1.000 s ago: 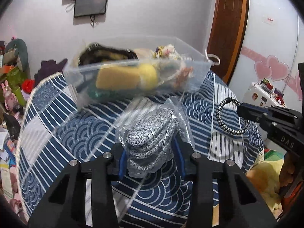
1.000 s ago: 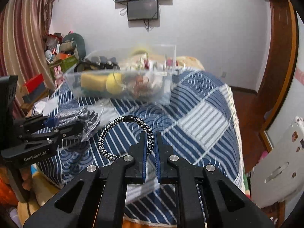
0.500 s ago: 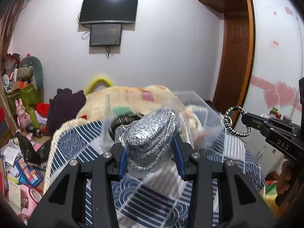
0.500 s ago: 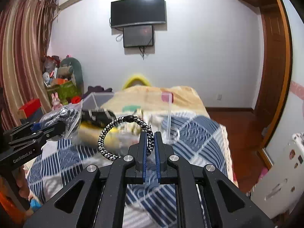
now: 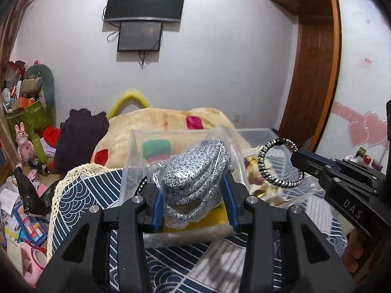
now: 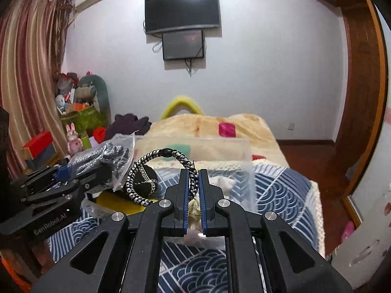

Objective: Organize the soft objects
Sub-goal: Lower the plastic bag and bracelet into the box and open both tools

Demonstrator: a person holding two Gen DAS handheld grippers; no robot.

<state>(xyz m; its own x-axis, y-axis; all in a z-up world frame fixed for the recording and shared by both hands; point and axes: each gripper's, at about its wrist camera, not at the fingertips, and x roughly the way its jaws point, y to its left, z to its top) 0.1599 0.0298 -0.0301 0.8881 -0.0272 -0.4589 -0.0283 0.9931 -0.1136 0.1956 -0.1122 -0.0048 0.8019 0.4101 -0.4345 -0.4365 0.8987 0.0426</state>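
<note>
My left gripper is shut on a clear bag of grey knit gloves and holds it above the near end of a clear plastic bin. The bag also shows in the right wrist view. My right gripper is shut on a black-and-white braided hair tie, held over the same bin. In the left wrist view the hair tie hangs from the right gripper's tip at the right. The bin holds a yellow soft item and other soft things.
The bin sits on a bed with a blue wave-pattern cover. A beige blanket lies behind it. Clutter and toys fill the floor at the left. A wooden door and a white cabinet with hearts are at the right.
Both grippers have risen and moved forward from over the bedcover to above the bin, each still holding its item. The bin now lies right under the fingers.
</note>
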